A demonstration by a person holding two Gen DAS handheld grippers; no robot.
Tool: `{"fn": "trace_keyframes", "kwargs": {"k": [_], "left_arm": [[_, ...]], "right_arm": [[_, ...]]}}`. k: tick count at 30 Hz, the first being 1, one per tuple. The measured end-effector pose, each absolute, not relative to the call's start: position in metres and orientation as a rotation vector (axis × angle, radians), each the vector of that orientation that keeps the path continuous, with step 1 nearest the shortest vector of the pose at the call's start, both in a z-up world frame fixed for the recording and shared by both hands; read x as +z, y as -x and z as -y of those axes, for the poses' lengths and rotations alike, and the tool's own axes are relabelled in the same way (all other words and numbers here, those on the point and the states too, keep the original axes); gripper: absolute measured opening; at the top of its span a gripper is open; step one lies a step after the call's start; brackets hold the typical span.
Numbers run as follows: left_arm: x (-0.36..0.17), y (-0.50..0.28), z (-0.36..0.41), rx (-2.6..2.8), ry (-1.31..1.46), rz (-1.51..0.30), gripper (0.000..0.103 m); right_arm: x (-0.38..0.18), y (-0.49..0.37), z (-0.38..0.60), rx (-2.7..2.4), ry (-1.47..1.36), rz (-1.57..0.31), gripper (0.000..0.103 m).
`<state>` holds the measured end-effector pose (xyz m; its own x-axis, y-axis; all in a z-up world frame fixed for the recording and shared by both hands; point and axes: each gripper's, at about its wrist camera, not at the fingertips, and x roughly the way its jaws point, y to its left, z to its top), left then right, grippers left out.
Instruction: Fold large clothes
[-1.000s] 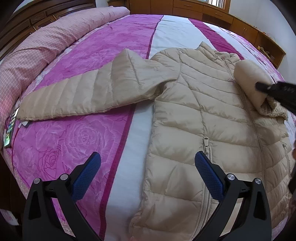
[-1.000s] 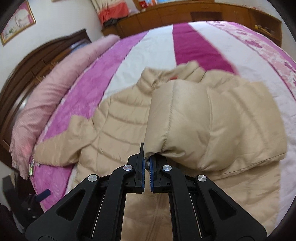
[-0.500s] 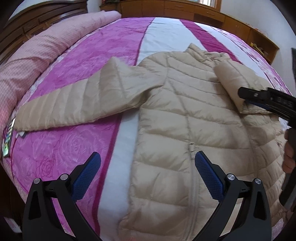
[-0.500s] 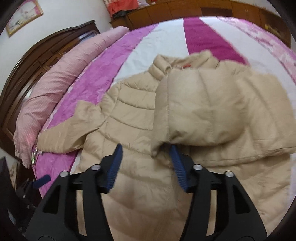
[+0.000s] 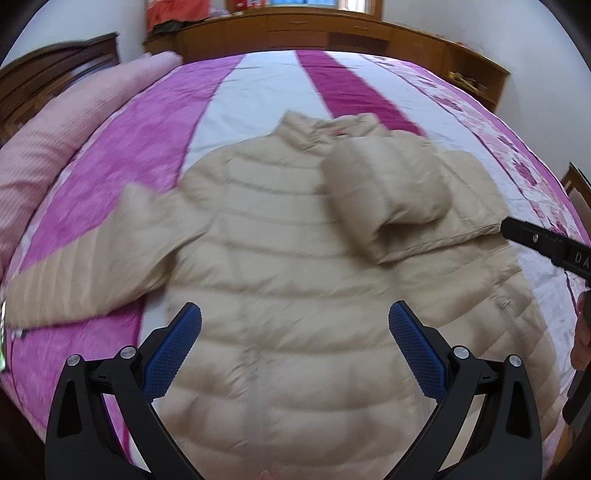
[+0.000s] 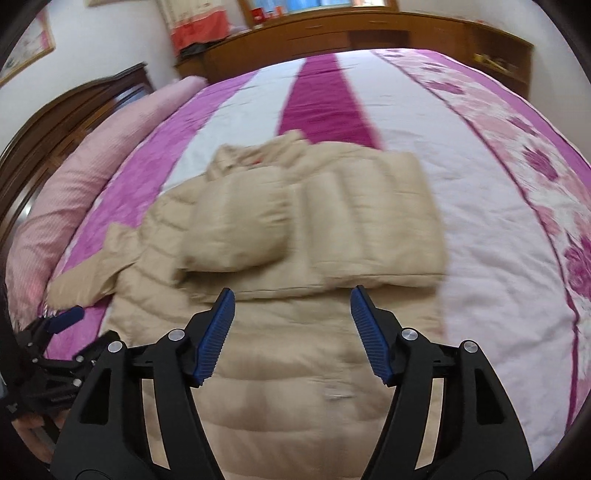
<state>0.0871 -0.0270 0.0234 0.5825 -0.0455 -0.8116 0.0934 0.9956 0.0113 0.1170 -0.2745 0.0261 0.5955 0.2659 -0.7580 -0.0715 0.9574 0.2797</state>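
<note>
Released from my right gripper (image 6: 291, 314), the jacket's folded sleeve (image 6: 236, 229) now lies loose across the chest of the beige puffer jacket (image 5: 280, 258), where a second ago the pads were pinched on its cuff. Those jaws are opening, blue pads apart, with nothing between them, only the jacket front below. Both views have pulled back, so I see more of the bed.

My left gripper (image 5: 295, 347) stands wide and holds nothing. The jacket lies front up on the pink-and-white striped bedspread (image 5: 258, 92), collar toward the far wooden cabinets (image 5: 332, 33); its other sleeve (image 5: 85, 266) stretches out flat toward the pink rolled quilt (image 5: 55, 147).

I see no containers. The only writing I can read is "DA" in white on the right gripper's black body at the left view's edge; the rest is cut off.
</note>
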Motion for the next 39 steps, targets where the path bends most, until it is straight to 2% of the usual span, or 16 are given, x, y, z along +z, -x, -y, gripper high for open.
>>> {"fn": "trace_keyframes", "kwargs": {"k": [8,20,23,24,25,26,28,31,39], "left_arm": [[0.028,-0.123,0.095,-0.198,-0.092,-0.925,0.098],[0.001,-0.171,0.177,-0.224,-0.206,-0.876,0.096],[-0.007,-0.178,0.184,-0.191,-0.236,-0.877,0.084],[-0.011,-0.179,0.184,-0.18,-0.244,-0.877,0.066],[-0.013,-0.18,0.184,-0.175,-0.249,-0.882,0.053],[-0.016,-0.181,0.182,-0.173,-0.247,-0.889,0.049],[-0.014,-0.181,0.173,-0.206,-0.206,-0.895,0.033],[-0.001,-0.18,0.155,-0.222,-0.156,-0.881,0.023],[0.047,-0.181,0.066,-0.177,0.015,-0.808,0.021]], "right_arm": [[0.014,-0.111,0.327,0.104,-0.261,-0.913,0.065],[-0.008,-0.107,0.363,0.059,-0.331,-0.923,0.065],[-0.011,-0.107,0.367,0.057,-0.344,-0.923,0.065],[-0.012,-0.107,0.366,0.057,-0.345,-0.923,0.065],[-0.012,-0.107,0.366,0.056,-0.345,-0.923,0.065],[-0.013,-0.107,0.366,0.057,-0.347,-0.922,0.065],[-0.013,-0.108,0.366,0.059,-0.348,-0.921,0.065],[-0.012,-0.111,0.362,0.061,-0.341,-0.917,0.065],[-0.01,-0.13,0.353,0.061,-0.336,-0.897,0.065]]}}
